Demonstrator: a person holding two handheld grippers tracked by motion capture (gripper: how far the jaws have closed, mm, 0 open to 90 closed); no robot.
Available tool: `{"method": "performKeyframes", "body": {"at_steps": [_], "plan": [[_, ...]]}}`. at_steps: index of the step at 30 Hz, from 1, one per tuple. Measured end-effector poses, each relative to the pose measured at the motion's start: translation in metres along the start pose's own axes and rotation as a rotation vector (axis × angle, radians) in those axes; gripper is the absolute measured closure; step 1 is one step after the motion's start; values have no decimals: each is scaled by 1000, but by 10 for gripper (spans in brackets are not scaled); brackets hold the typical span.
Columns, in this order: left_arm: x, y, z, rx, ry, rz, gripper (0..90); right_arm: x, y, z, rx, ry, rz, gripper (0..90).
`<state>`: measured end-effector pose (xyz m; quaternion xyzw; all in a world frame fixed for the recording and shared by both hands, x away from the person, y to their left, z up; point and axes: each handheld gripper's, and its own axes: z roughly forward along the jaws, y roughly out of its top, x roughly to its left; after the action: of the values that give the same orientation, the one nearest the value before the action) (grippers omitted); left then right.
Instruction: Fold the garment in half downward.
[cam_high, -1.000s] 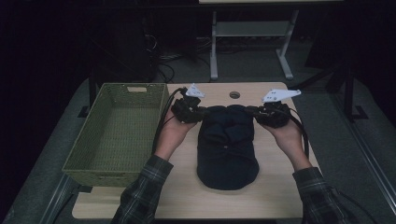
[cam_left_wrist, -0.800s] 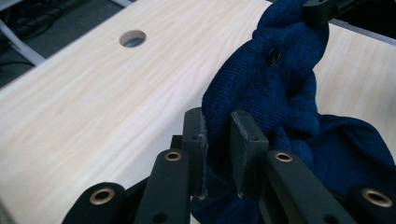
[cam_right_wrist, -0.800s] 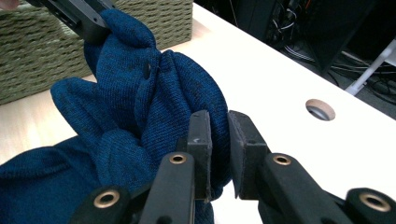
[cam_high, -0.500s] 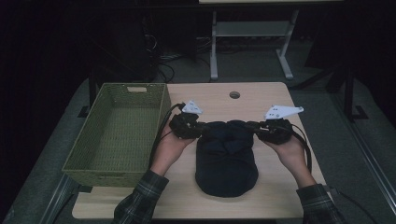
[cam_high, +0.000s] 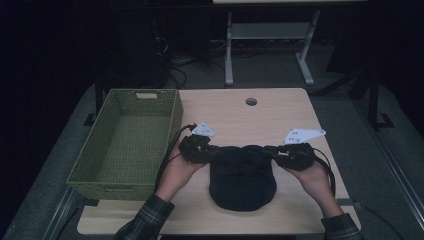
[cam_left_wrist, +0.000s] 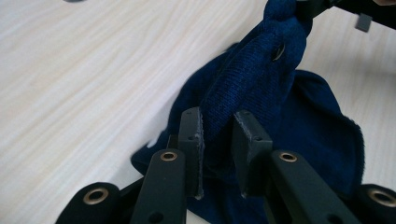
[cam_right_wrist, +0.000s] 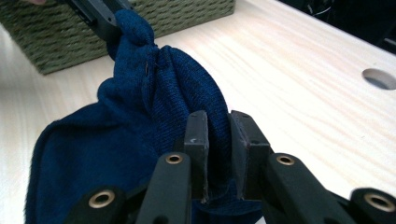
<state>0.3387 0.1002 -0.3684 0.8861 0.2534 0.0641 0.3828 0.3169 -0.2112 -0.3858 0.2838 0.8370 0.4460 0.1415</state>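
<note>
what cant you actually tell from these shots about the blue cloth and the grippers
- What garment the blue cloth is: high view too dark, gripper views cut it off.
- Left gripper: whether its pads still press the fold; a slight gap shows at one pad.
- Basket near inside wall: hidden by its rim, high view.

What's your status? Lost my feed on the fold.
Left gripper and right gripper each pinch the far edge of the navy cloth, folding it toward the person. Near part lies on the table. Green basket clear alongside.
</note>
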Motion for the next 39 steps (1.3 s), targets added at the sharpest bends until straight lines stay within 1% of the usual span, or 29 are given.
{"method": "performKeyframes", "body": {"at_steps": [1,4,8,11,12,13,14,15,17,20,22,24,26,28,30,34,36,39], "plan": [[-1,-2,0,10,-3,6,743,2,-2,0,5,4,-1,761],[-7,-7,2,20,-24,16,743,7,-8,-2,17,12,1,753],[-16,-15,4,31,-46,12,742,14,-17,-3,32,39,3,729],[-22,-21,5,40,-58,24,740,19,-24,-3,42,57,3,729],[-24,-23,5,46,-61,22,739,21,-26,-3,47,60,8,728],[-27,-25,5,54,-67,25,737,22,-29,-3,48,66,3,728],[-29,-27,6,53,-70,24,735,25,-31,-3,55,69,10,728],[-31,-29,6,59,-77,28,732,26,-34,-3,56,71,4,728],[-35,-34,8,61,-89,18,727,30,-39,-3,66,77,11,724],[-39,-40,11,79,-104,21,725,35,-48,-3,78,93,22,720],[-42,-44,14,95,-113,22,721,37,-53,-3,82,100,20,712],[-46,-48,18,104,-125,14,716,39,-58,-3,88,112,31,706],[-49,-51,20,120,-133,18,708,41,-63,-3,91,123,39,699],[-51,-52,20,122,-133,20,696,43,-67,-4,93,127,42,687],[-51,-51,15,112,-134,21,680,45,-68,-7,86,131,40,663],[-49,-46,-2,63,-137,2,651,44,-67,-15,66,121,52,625],[-46,-44,-9,42,-130,-9,644,42,-68,-20,61,111,67,618],[-41,-44,-18,19,-110,-21,644,39,-71,-26,62,93,67,612]]}}
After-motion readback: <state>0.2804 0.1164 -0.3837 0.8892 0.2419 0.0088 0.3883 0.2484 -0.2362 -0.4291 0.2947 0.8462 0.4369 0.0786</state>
